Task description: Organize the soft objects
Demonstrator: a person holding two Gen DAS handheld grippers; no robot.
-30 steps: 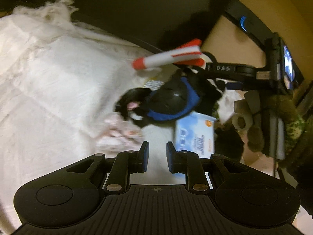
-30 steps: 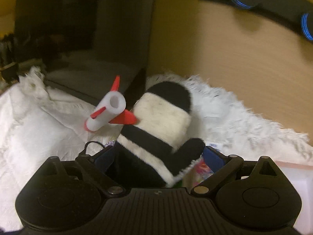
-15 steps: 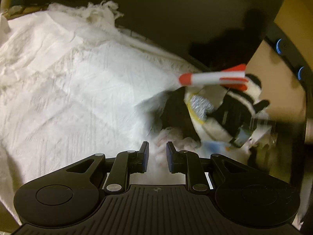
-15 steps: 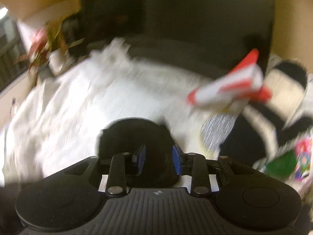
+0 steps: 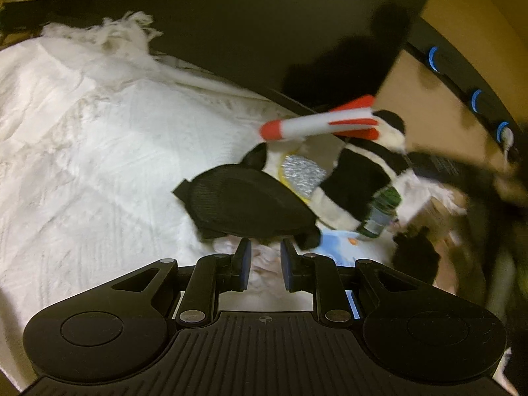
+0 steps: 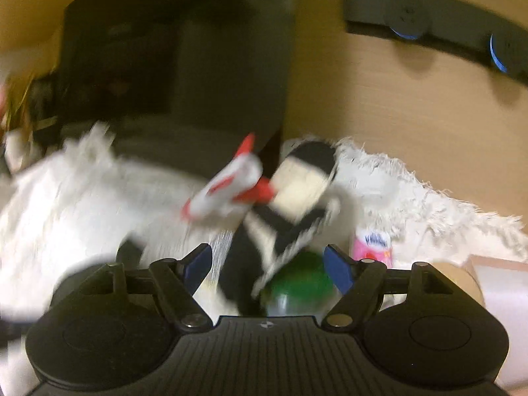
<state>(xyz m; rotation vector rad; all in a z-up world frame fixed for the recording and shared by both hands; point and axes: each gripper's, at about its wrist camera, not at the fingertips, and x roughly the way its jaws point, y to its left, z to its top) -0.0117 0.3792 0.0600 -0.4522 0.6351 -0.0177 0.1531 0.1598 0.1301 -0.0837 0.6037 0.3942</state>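
A black mesh pad (image 5: 247, 204) lies on the white blanket (image 5: 99, 165), just ahead of my left gripper (image 5: 265, 254), which is shut with nothing in it. Behind the pad are a black-and-white striped plush (image 5: 359, 178), a red-and-white foam rocket (image 5: 316, 125) and a green-capped bottle (image 5: 379, 211). In the blurred right wrist view, my right gripper (image 6: 267, 264) has its jaws opening wide. The plush (image 6: 297, 191) and the green cap (image 6: 297, 283) sit between the fingers, untouched by the pads. The rocket (image 6: 227, 184) sticks up to the left.
A silver packet (image 5: 303, 175) and a blue-white packet (image 5: 336, 244) lie by the plush. A pink pack (image 6: 371, 247) stands at the right. A dark panel and a wooden wall with a black rail (image 6: 429, 26) close off the back.
The black pad now lies flat on the blanket beside the plush. The right gripper swung back to the right over the plush, and its jaws went from narrow to wide. The left gripper stayed shut.
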